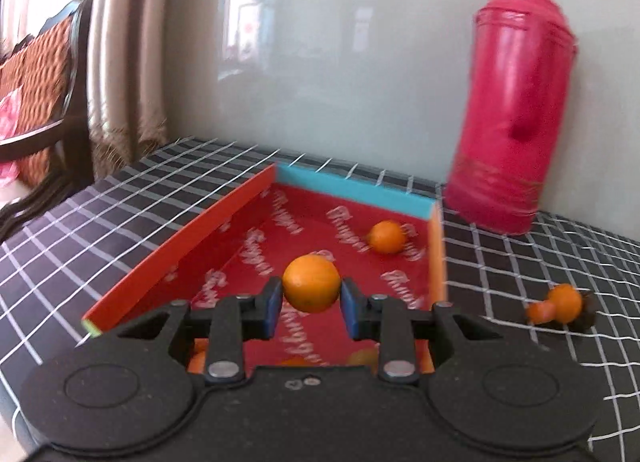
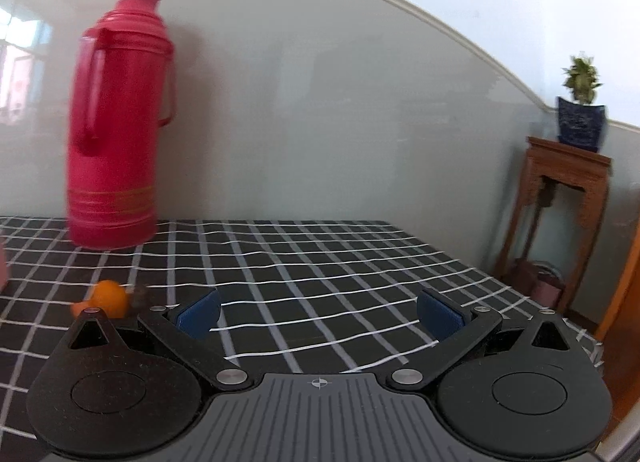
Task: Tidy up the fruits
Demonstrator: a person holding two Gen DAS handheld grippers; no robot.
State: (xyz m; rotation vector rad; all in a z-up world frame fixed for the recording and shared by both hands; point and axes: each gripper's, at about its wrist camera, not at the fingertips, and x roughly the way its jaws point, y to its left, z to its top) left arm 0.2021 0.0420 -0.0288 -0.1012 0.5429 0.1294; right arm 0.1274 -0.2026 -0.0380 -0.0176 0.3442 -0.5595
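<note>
The left gripper (image 1: 311, 296) pinches an orange (image 1: 311, 283) between its blue pads, hanging over the red tray (image 1: 256, 190), where another orange (image 1: 386, 237) already lies. To finish well, lower it onto bare tray floor before letting go, so it does not roll. The right gripper (image 2: 318, 312) is spread wide and empty; a blurred orange fruit (image 2: 110, 297), perhaps partly peeled, waits on the checked cloth (image 2: 320, 262).

Three oranges (image 1: 311, 283), one box (image 1: 352, 186), one red flask (image 1: 516, 110)
</note>
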